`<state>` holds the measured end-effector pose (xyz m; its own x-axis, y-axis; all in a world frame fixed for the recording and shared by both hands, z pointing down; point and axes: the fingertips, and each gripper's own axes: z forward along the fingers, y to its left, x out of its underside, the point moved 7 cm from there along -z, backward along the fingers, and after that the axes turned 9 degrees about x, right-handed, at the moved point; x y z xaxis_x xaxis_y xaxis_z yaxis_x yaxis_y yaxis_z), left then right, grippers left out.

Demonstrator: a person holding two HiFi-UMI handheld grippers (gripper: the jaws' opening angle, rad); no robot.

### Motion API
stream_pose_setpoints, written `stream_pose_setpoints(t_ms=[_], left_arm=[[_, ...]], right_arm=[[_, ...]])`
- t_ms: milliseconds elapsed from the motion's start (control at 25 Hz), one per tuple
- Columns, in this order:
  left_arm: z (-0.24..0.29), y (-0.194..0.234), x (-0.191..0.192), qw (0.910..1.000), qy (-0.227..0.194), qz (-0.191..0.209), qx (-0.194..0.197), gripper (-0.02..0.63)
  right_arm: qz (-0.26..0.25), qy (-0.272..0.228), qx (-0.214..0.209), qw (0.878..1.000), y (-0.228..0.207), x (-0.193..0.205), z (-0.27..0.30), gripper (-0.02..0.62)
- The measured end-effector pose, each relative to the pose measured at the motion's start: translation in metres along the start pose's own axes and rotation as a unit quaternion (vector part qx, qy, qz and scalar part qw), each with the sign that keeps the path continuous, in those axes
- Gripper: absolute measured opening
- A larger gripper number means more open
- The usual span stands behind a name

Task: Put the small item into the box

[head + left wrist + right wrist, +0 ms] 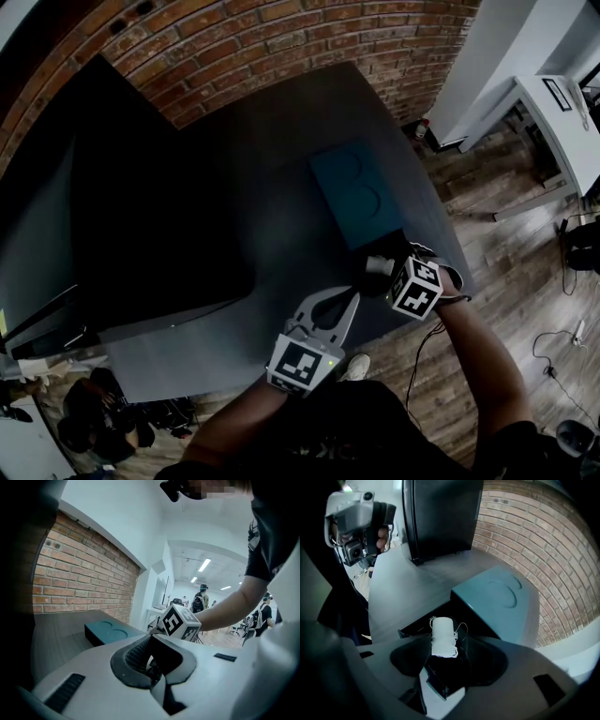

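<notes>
A teal box (361, 192) with two round dents in its lid lies on the dark table (281, 141). Its near end shows a black open compartment (417, 623). The small item, a white roll (442, 636) with loose thread, sits between the jaws of my right gripper (443, 644), right over that opening. The jaws stand wide and do not seem to press on it. In the head view the roll (378, 265) is at the box's near end, with the right gripper (382, 274) around it. My left gripper (349, 302) hangs shut and empty near the table's front edge, its pads (151, 663) together.
A big black block (141, 216) stands on the table's left part. A brick wall (281, 37) runs behind. Right of the table's edge lies wooden floor (506, 244) with a white desk (562, 122) and cables. People stand far off in the left gripper view.
</notes>
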<state>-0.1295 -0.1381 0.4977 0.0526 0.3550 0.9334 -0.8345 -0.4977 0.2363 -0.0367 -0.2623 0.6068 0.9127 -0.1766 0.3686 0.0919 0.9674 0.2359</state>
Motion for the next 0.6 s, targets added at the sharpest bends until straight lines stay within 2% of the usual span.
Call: stream_pose_setpoints(t_ms=[440, 520, 600], left_arm=[[-0.01, -0.037, -0.012, 0.9996, -0.022, 0.017, -0.006, 0.034], [-0.013, -0.043, -0.011, 0.9993, -0.03, 0.02, -0.011, 0.034], [-0.016, -0.05, -0.01, 0.9991, -0.032, 0.02, -0.019, 0.034]], right_arm=[[0.051, -0.068, 0.056, 0.995, 0.008, 0.004, -0.069, 0.235], [0.07, -0.095, 0.084, 0.989, 0.009, 0.005, -0.085, 0.189], [0.1, -0.134, 0.121, 0.978, 0.007, 0.007, -0.105, 0.109]])
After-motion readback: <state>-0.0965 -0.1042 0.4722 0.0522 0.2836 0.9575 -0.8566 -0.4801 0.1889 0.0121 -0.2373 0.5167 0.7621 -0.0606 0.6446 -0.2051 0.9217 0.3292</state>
